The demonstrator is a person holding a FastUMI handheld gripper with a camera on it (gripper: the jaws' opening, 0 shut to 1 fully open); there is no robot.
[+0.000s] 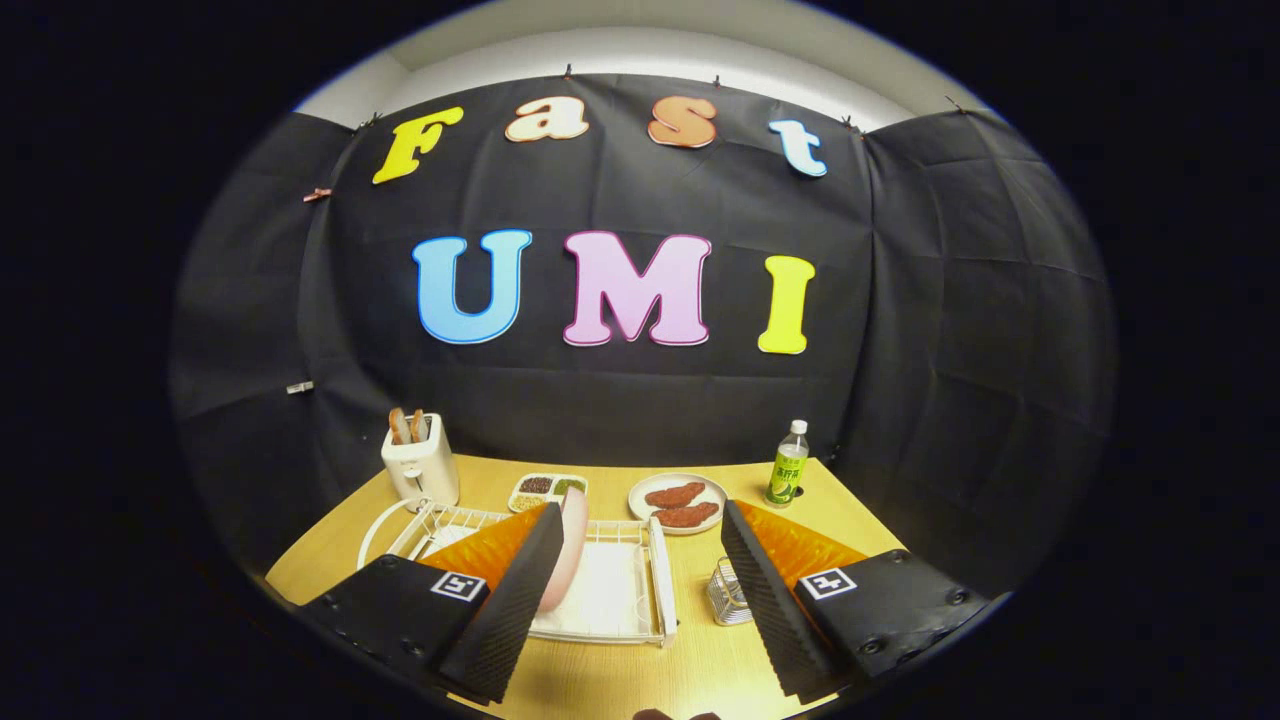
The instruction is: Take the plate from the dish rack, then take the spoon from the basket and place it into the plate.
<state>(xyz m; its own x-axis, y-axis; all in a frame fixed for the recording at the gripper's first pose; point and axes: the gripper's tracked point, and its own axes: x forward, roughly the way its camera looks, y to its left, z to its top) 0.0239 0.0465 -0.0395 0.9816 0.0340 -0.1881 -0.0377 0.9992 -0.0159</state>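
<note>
A wooden worktop (600, 680) is seen below the tongs (640, 545), which are held spread wide above it with nothing between the fingers. On the worktop a white wire dish rack (620, 590) lies just ahead of the fingers, and the pink plate (572, 545) is stood on edge in it, right beside the left finger and partly hidden by it. A small wire basket (728, 595) is set just beside the rack, close against the right finger; whether the spoon lies in it cannot be told. Beyond the rack a toaster (422, 465), a dish of food (678, 503), a divided snack tray (546, 490) and a green bottle (788, 465) are lined up near the wall. The task is judged barely begun, with the plate not yet gripped. Trouble is most likely if the tongs are lowered off-centre: the upright plate could be knocked flat or pushed along the wires, or a finger could catch the rack and drag it into the basket.
</note>
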